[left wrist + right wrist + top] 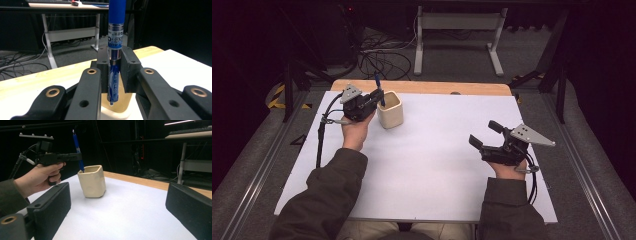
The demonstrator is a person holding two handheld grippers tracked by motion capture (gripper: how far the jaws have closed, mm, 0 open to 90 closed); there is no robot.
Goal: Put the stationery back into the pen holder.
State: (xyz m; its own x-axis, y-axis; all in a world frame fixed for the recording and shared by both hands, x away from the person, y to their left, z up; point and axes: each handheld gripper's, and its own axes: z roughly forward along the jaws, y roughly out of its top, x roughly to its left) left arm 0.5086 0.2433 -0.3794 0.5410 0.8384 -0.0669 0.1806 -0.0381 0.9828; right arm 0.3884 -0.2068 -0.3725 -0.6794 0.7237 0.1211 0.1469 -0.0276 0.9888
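A blue pen (115, 37) stands upright, pinched between the pads of my left gripper (115, 67), which is shut on it. Its tip hangs just inside the mouth of a cream ceramic cup (390, 110) at the table's back left. From the right gripper view, the pen (78, 150) dips into the cup (92, 181) at its near-left rim, held by the left gripper (79, 157). In the high view the left gripper (378, 96) sits just left of the cup. My right gripper (482, 134) rests low at the right side, jaws wide apart and empty.
A white sheet (437, 160) covers the table, with a wooden strip (422, 87) along the far edge. Beyond it are a white desk frame (457, 35) and loose cables (382, 60) on the floor.
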